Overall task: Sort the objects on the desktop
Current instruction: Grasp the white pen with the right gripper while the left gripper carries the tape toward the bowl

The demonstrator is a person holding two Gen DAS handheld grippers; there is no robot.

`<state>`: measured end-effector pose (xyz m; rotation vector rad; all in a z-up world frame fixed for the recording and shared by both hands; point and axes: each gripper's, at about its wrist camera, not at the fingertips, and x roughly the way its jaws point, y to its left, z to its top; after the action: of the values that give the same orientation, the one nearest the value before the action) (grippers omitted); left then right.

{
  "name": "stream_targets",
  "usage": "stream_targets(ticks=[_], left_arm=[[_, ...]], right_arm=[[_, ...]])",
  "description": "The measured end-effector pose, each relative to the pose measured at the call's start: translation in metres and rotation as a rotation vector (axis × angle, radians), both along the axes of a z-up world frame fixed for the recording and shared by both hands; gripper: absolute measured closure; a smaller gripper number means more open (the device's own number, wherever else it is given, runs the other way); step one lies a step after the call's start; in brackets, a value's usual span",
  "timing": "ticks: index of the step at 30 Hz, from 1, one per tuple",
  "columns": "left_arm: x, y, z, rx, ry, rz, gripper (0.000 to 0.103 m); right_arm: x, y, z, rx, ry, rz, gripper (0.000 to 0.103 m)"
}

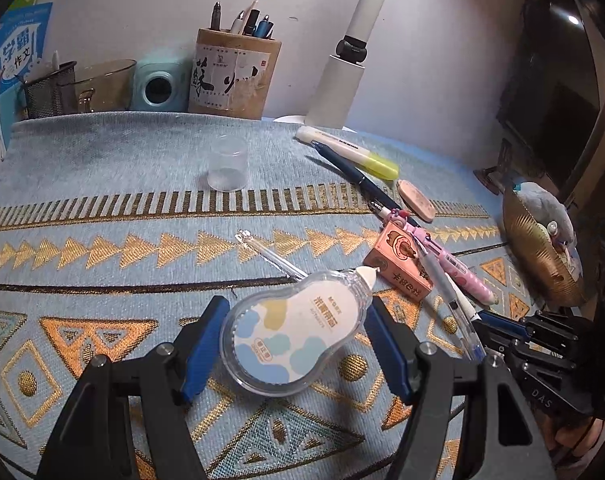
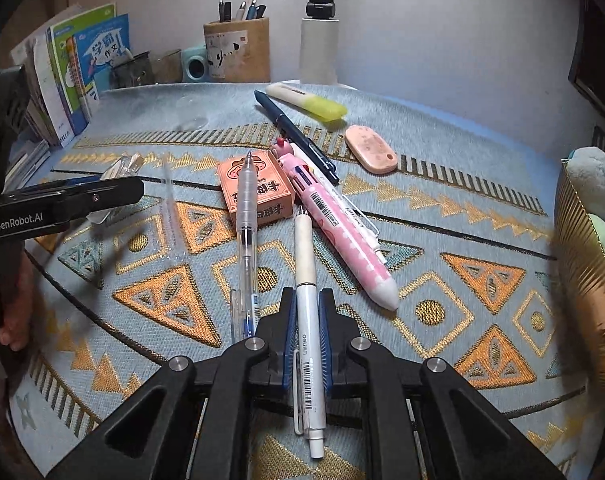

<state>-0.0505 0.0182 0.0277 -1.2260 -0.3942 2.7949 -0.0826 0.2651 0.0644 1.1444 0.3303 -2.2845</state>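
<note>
The right gripper [image 2: 307,320] is clamped on a white pen [image 2: 307,320], which runs straight out ahead between its blue pads. The left gripper [image 1: 294,340] has its jaws apart, with a correction tape dispenser [image 1: 294,332] lying between them; whether the pads touch its clear shell cannot be told.

Just ahead of the right jaws, to their left, a clear gel pen [image 2: 246,220] rests with its tip up on a small pink box [image 2: 258,190]. A fat pink pen [image 2: 338,224] lies to their right, and past it a dark blue pen [image 2: 298,136], a yellow highlighter [image 2: 308,102] and a pink eraser [image 2: 371,149].

Beyond the left jaws stands a small clear cup [image 1: 228,164] (it looks empty). At the far edge a cork pen holder [image 1: 234,76] carries several pens, beside a mint-coloured device [image 1: 160,86], a glass bowl [image 1: 102,82] and a mesh basket [image 1: 48,90]. Far right of the right jaws, a gold basket [image 2: 586,264] holds soft toys.

Everything sits on a blue woven cloth [image 2: 442,264] with gold triangles, against a pale wall, with books [image 2: 82,64] at the left and a white lamp post [image 2: 320,40].
</note>
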Motion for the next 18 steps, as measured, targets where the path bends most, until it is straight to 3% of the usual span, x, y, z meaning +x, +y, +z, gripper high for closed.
stream_targets(ticks=[4,6,10,13,15,18], left_arm=[[0.002,0.003,0.006,-0.024,0.006,0.008,0.037],[0.007,0.005,0.015,-0.040,0.027,0.028,0.037],[0.016,0.016,0.038,0.008,0.076,0.013,0.037],[0.015,0.044,0.056,0.007,0.103,-0.035,0.037],[0.014,0.071,0.071,-0.026,0.136,-0.078,0.037],[0.008,0.114,0.092,-0.028,0.179,-0.160,0.037]], right_arm=[[0.002,0.024,0.009,-0.150,-0.106,0.004,0.092],[0.010,0.038,0.019,-0.209,-0.118,0.010,0.092],[0.025,0.070,0.033,-0.294,-0.126,-0.012,0.092],[0.030,0.097,0.042,-0.330,-0.132,-0.071,0.092],[0.031,0.123,0.052,-0.408,-0.131,-0.111,0.092],[0.028,0.161,0.074,-0.477,-0.083,-0.180,0.092]])
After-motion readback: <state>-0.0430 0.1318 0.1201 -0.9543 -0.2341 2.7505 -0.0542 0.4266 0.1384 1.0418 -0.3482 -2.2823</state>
